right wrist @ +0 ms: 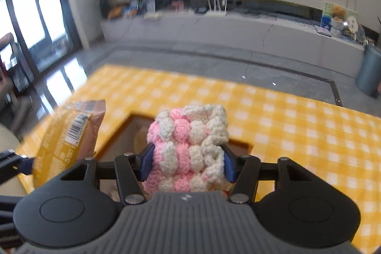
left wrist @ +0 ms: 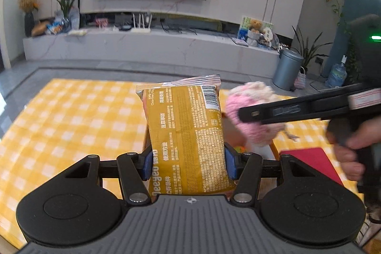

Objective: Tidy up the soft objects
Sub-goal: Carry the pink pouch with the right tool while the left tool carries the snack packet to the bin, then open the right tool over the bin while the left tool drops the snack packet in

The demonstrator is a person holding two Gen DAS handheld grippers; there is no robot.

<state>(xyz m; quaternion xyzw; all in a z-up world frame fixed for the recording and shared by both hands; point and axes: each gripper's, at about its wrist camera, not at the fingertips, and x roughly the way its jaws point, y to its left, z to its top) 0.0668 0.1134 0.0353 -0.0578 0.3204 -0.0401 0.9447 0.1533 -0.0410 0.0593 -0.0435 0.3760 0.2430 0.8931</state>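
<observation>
My left gripper (left wrist: 188,164) is shut on a yellow wipes pack (left wrist: 188,135), held upright above the yellow checked tablecloth (left wrist: 71,125). The pack also shows at the left of the right wrist view (right wrist: 64,142). My right gripper (right wrist: 187,164) is shut on a pink-and-white crocheted pouch (right wrist: 190,149), held above an open brown box (right wrist: 128,132). In the left wrist view the pouch (left wrist: 252,108) is just right of the pack, with the right gripper's black fingers (left wrist: 285,111) across it.
A red flat object (left wrist: 314,163) lies on the table at the right. Behind the table are a TV bench (left wrist: 152,44) with clutter and a grey bin (left wrist: 287,68). The box's inside is mostly hidden by the held items.
</observation>
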